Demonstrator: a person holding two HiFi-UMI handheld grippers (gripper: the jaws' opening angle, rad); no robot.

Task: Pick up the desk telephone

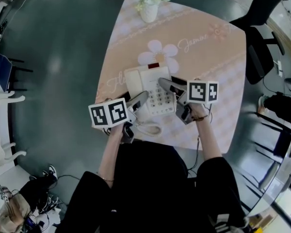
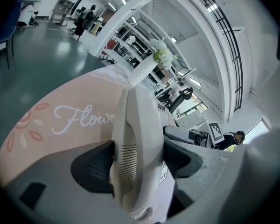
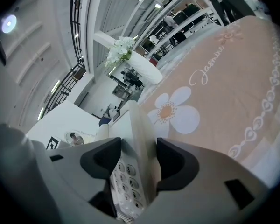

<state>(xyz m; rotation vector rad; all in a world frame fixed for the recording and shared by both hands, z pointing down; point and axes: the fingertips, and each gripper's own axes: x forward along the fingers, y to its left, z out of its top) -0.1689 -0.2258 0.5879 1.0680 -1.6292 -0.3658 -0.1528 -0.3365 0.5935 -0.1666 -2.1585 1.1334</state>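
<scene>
We see the phone (image 1: 144, 79) on the counter (image 1: 218, 76), about midway between its left and right edges and nearer the near edge than the far one. Whether it rests flat or is raised a little we cannot tell. Our left tool (image 2: 139, 164) has its jaws wide apart around the handset (image 2: 136, 120), which lies along the phone's left side, and both pads touch it. Our right tool (image 3: 133, 164) is closed on the phone's right edge, one pad over the keypad (image 3: 129, 185) and the other on the outer side. The coiled cord (image 1: 149, 128) lies just at the phone's near side. A vase (image 1: 149, 12) of flowers stands at the far edge.
</scene>
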